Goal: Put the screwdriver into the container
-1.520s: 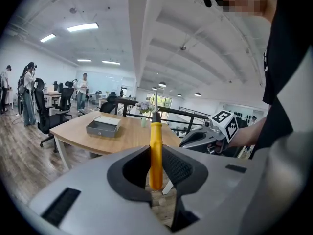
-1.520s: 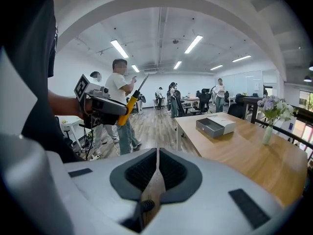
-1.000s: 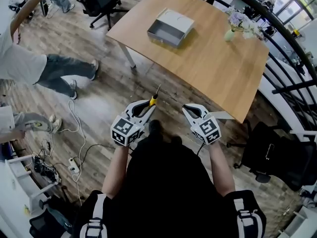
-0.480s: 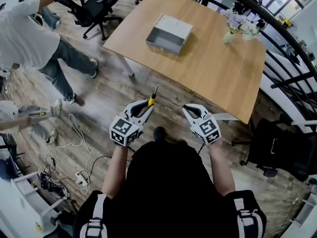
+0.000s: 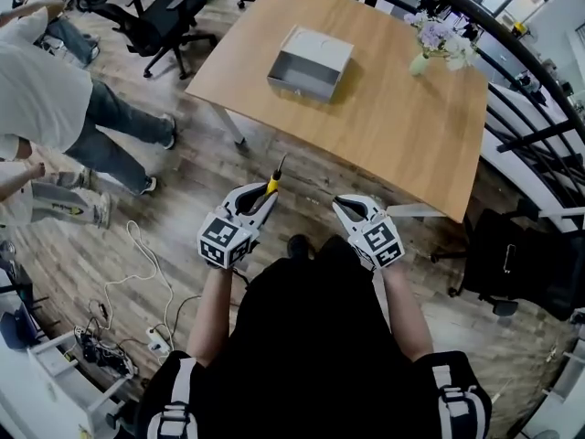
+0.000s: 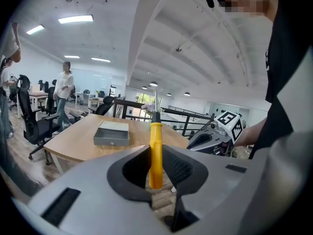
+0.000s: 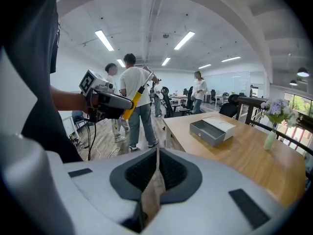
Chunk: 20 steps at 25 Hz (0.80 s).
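Note:
My left gripper (image 5: pixel 266 193) is shut on a yellow-handled screwdriver (image 5: pixel 272 183), whose metal tip points ahead toward the wooden table (image 5: pixel 402 126). In the left gripper view the handle (image 6: pixel 155 133) stands upright between the pads of the left gripper (image 6: pixel 156 155). The container, a grey open metal box (image 5: pixel 308 65), lies on the far left part of the table, well ahead of both grippers; it also shows as the box (image 6: pixel 111 133) and the box (image 7: pixel 212 129). My right gripper (image 5: pixel 339 201) is beside the left one, its jaws (image 7: pixel 157 151) closed together with nothing held.
People stand on the wooden floor at left (image 5: pixel 55 90), near office chairs (image 5: pixel 151 21). A vase of flowers (image 5: pixel 434 44) stands on the table's far right. A black chair (image 5: pixel 521 263) and a railing are at the right. Cables (image 5: pixel 137 273) lie on the floor at left.
Both grippers have moved forward toward the table, the screwdriver still in the left jaws. The people at left have shifted position.

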Each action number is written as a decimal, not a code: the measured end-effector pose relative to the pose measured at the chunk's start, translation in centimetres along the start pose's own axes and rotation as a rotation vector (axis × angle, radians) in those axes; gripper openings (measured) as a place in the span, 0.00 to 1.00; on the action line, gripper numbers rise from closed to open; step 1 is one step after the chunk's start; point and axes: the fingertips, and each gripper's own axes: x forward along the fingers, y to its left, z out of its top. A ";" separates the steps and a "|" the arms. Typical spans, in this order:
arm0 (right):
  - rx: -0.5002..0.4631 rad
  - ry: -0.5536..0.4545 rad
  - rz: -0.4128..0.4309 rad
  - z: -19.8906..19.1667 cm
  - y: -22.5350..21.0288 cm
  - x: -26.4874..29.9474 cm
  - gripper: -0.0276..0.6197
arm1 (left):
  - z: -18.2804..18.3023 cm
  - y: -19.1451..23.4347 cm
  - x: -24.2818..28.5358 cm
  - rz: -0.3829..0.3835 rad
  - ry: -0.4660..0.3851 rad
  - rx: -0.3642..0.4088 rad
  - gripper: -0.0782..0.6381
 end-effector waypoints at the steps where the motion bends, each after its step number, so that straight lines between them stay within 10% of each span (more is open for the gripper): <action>1: 0.000 0.003 0.000 0.0 -0.1 0.0 0.09 | 0.0 0.1 0.0 0.001 -0.002 -0.003 0.23; 20: -0.003 -0.003 0.080 3.8 -9.1 5.9 0.09 | 3.6 7.0 5.3 0.093 0.033 -0.036 0.23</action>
